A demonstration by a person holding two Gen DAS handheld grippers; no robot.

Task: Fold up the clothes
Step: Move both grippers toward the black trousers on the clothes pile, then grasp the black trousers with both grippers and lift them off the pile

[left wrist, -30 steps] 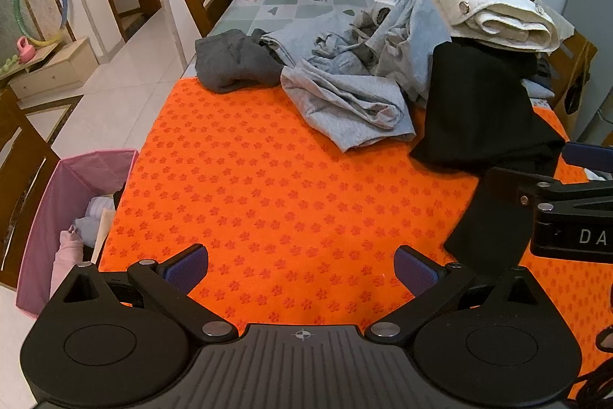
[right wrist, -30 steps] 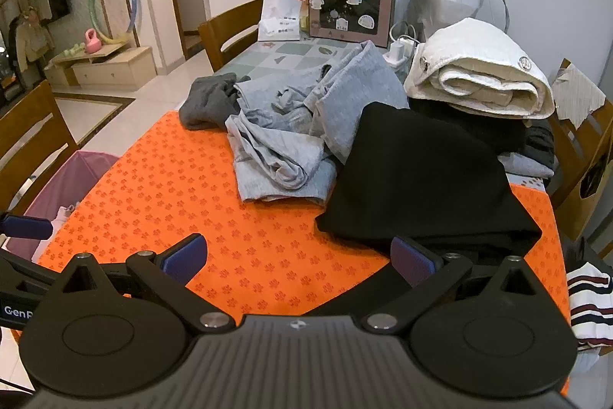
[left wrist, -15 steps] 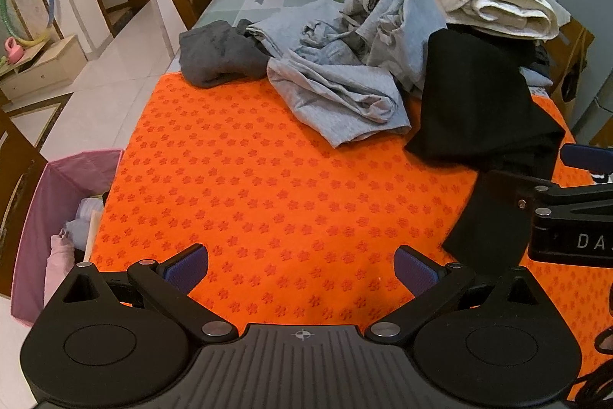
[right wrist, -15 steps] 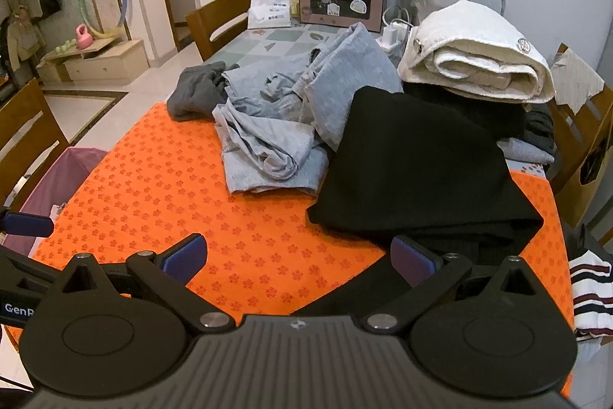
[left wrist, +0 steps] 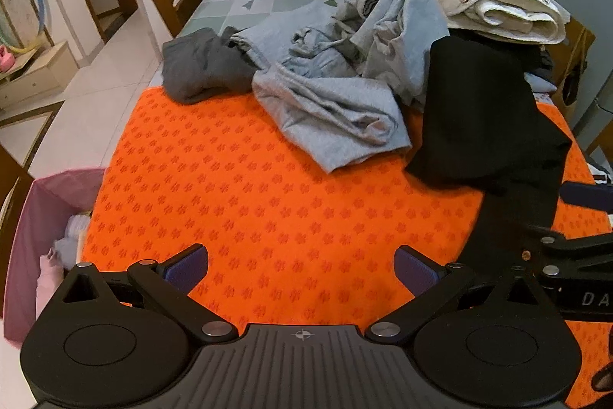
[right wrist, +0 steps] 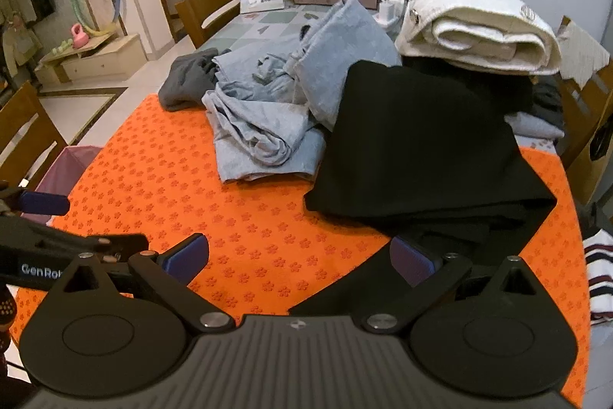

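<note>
Two tongs hover low over the orange mat (left wrist: 268,186) that covers the near part of the surface. The left tongs (left wrist: 300,265) are spread wide and released, holding nothing, with only bare mat between their blue pads. The right tongs (right wrist: 299,261) are likewise spread wide; the right pad sits over a strip of the black garment (right wrist: 417,156), though contact cannot be made out, and nothing is clenched. Both point forward side by side, each seen at the edge of the other's view. One black garment lies draped toward the right tongs. Beyond it lies a crumpled heap of light grey clothes (left wrist: 337,110), one dark grey garment (left wrist: 203,68) at the left, and one rolled cream garment (right wrist: 479,29) on top of the pile at the far right. One pink basket (left wrist: 42,217) stands on the floor at the left.
</note>
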